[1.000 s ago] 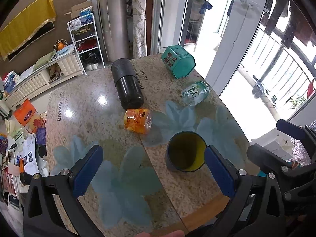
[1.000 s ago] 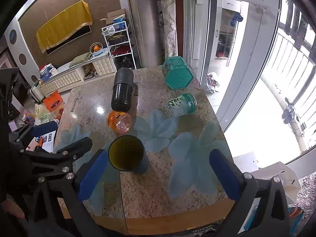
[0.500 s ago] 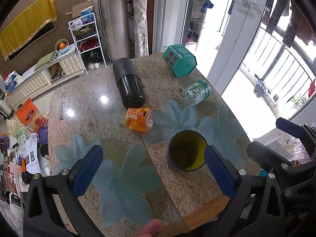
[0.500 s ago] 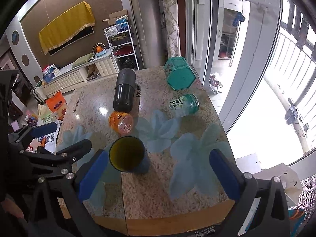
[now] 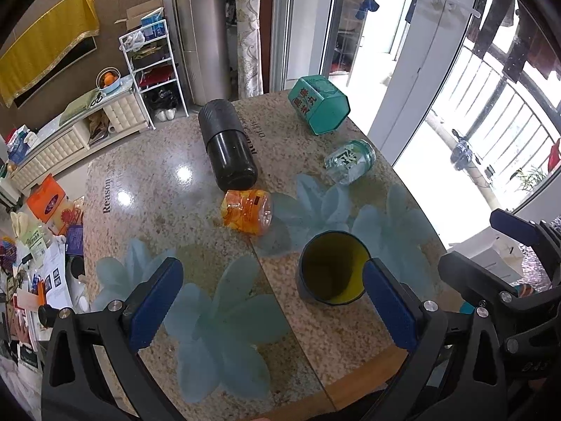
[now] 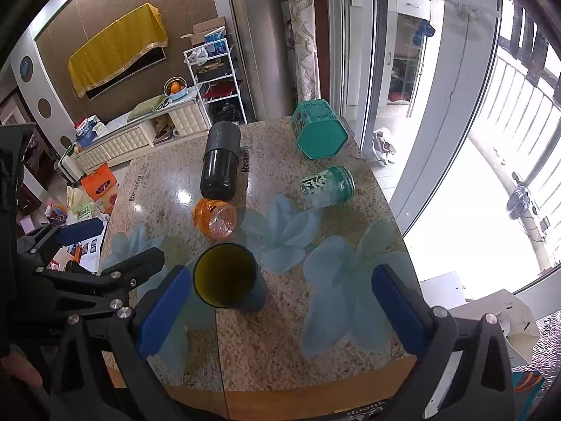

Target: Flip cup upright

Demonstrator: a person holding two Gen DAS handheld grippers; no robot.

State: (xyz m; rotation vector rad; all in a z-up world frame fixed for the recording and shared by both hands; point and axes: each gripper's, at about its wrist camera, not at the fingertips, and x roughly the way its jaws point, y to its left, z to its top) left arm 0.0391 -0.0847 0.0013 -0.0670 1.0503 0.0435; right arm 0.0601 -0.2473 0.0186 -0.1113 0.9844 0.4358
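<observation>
A dark blue cup with a yellow inside (image 5: pixel 331 268) stands upright on the granite table (image 5: pixel 157 196), mouth up; it also shows in the right wrist view (image 6: pixel 226 275). My left gripper (image 5: pixel 271 303) is open and empty, held above the table's near edge, with its right pad (image 5: pixel 389 303) beside the cup. My right gripper (image 6: pixel 280 310) is open and empty, with its left pad (image 6: pixel 163 310) next to the cup. Neither gripper touches the cup.
A black flask (image 5: pixel 228 145), an orange jar (image 5: pixel 247 212), a clear green-capped jar (image 5: pixel 350 161) and a teal hexagonal tin (image 5: pixel 319 108) lie on their sides farther back on the table. The table's wooden front edge (image 6: pixel 280 398) is near. A glass door is to the right.
Both grippers have drifted slightly back from the table. The cup and the other objects have not moved.
</observation>
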